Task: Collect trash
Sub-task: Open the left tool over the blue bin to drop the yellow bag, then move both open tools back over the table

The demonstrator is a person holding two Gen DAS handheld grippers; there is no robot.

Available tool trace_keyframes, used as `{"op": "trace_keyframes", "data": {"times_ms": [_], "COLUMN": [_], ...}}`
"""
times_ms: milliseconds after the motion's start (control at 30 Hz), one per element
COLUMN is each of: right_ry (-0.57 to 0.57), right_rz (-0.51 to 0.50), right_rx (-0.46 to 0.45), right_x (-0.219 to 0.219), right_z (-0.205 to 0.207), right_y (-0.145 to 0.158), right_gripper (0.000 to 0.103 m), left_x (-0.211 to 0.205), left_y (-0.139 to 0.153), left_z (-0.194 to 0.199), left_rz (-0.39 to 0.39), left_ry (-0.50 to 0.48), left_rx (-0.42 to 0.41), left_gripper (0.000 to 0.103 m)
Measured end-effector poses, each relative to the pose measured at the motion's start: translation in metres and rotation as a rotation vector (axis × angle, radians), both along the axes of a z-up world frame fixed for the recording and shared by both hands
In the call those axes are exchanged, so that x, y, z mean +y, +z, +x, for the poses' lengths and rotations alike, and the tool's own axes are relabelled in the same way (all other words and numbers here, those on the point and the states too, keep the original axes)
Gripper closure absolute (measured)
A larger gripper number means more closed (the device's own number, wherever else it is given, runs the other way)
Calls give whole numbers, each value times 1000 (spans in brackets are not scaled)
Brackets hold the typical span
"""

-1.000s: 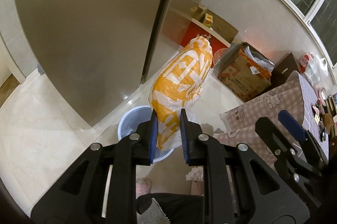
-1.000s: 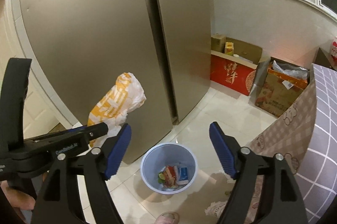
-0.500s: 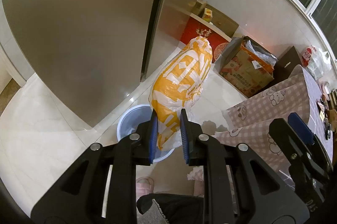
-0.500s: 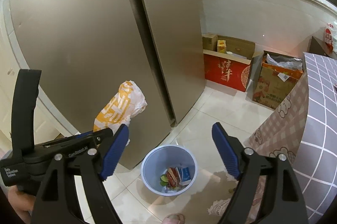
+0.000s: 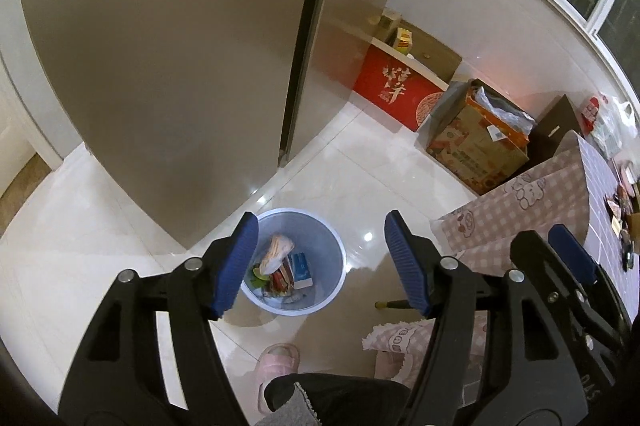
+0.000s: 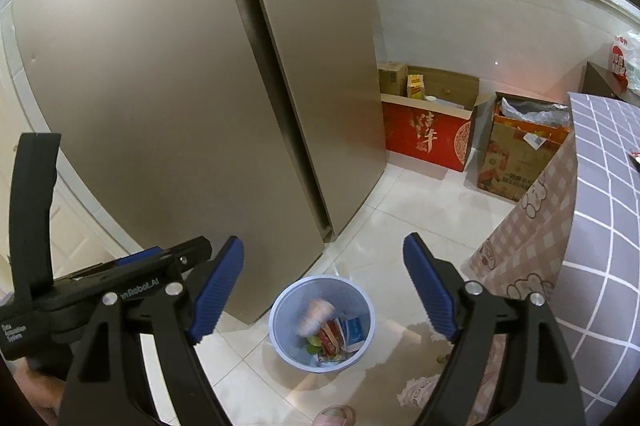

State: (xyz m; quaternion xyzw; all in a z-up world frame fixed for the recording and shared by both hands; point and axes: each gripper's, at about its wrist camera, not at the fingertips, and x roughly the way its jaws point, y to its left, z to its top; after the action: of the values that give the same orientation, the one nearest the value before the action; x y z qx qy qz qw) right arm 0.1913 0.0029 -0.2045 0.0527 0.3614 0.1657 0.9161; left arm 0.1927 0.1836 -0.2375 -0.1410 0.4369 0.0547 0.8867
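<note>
My left gripper (image 5: 318, 262) was opening, nothing between its pads; my right gripper (image 6: 324, 286) stood wide and held nothing. Below them, the orange-and-white wrapper (image 5: 277, 253) lay in the pale blue bin (image 5: 335, 280) on the tiled floor beside the refrigerator (image 5: 160, 66), on top of other packets. I judged this piece binned. More litter seemed to wait on the checked tablecloth (image 6: 600, 210).
</note>
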Motion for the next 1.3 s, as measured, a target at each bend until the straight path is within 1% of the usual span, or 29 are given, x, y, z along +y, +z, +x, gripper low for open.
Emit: {"op": "trace_keyframes", "data": {"times_ms": [100, 367, 467, 533, 667, 767, 800, 867, 933, 1000, 1067, 1133, 1167, 1233, 1300], "right_ry": [-5, -32, -49, -64, -120, -167, -182, -220, -248, -284, -325, -377, -414, -486, -535], "right_rz": [2, 14, 26, 30, 28, 26, 21, -2, -27, -43, -43, -36, -37, -61, -87], "right_rx": [-9, -37, -58, -72, -101, -125, -144, -192, -205, -215, -219, -212, -194, -143, -109], "right_x": [-3, -21, -35, -46, -74, -104, -114, -136, -157, -182, -213, -243, -263, -296, -320], "right_z": [-5, -16, -25, -29, -42, -53, -58, -70, -77, -85, -94, -102, -105, -110, -113], "right_y": [5, 21, 30, 36, 52, 63, 67, 73, 79, 84, 87, 87, 85, 78, 72], "right_gripper": [21, 17, 13, 10, 8, 7, 5, 5, 5, 5, 5, 5, 5, 5, 5], "left_x": [-4, -20, -30, -37, -58, -78, -87, -104, -128, -160, -187, -223, -241, -276, -317], "left_y": [6, 26, 37, 45, 59, 69, 74, 80, 86, 92, 94, 97, 98, 99, 99], "left_z": [-5, -18, -25, -28, -35, -38, -39, -41, -42, -43, -42, -40, -39, -40, -40], "left_rz": [19, 35, 46, 45, 42, 31, 24, 19, 26, 44, 42, 29, 34, 69, 99], "left_ry": [-5, -26, -40, -54, -99, -136, -154, -185, -235, -302, -364, -454, -499, -566, -657], "left_rx": [-13, -48, -71, -89, -118, -132, -142, -158, -175, -187, -189, -188, -190, -197, -222], "left_gripper": [38, 38, 36, 33, 32, 32, 32, 29, 25, 25, 25, 25, 25, 25, 25]}}
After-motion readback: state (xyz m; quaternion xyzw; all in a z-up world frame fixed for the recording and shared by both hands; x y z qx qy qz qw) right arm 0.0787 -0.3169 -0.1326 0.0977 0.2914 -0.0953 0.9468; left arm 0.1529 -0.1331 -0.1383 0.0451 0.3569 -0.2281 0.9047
